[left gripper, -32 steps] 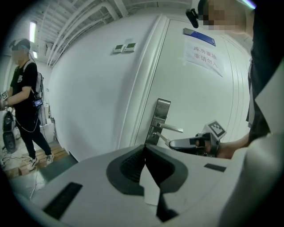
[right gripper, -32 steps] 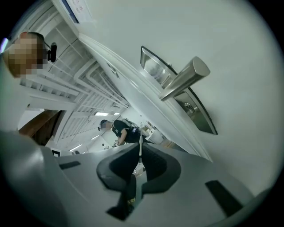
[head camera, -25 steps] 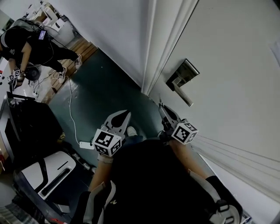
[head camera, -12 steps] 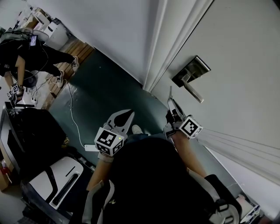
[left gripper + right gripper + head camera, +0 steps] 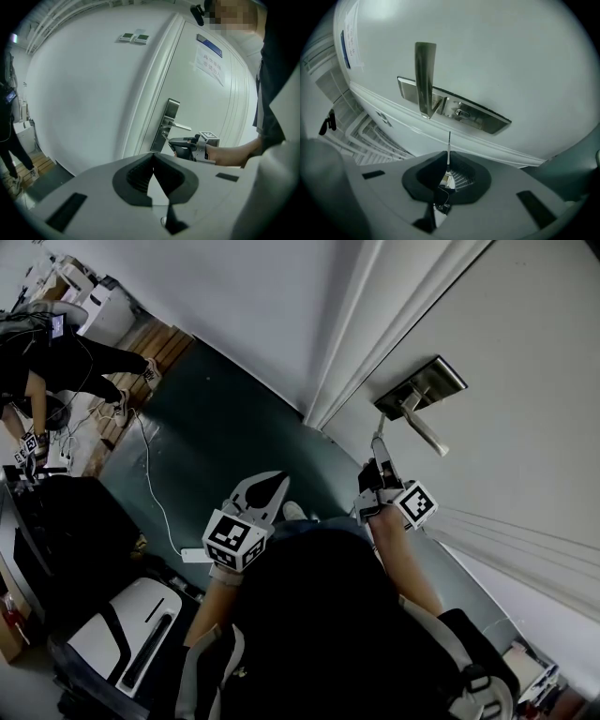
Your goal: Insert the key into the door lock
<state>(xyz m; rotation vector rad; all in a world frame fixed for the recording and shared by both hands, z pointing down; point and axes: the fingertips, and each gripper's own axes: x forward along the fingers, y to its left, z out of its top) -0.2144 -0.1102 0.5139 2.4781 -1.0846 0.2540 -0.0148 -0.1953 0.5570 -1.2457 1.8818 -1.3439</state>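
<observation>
Right gripper view, right claw point(image 5: 447, 163) clamping key point(image 5: 449, 143), near lock point(image 5: 461, 113)

No wording can be read clearly. A paper notice point(image 5: 209, 68) is stuck high on the door point(image 5: 197, 105), with a blue strip point(image 5: 209, 45) just above it. Both carry lines of print too small and blurred to make out. The notice also shows at the edge of the right gripper view, equally illegible. One marker cube point(image 5: 232, 540) and the other marker cube point(image 5: 416, 503) bear black-and-white square code patterns, without letters or numbers.
</observation>
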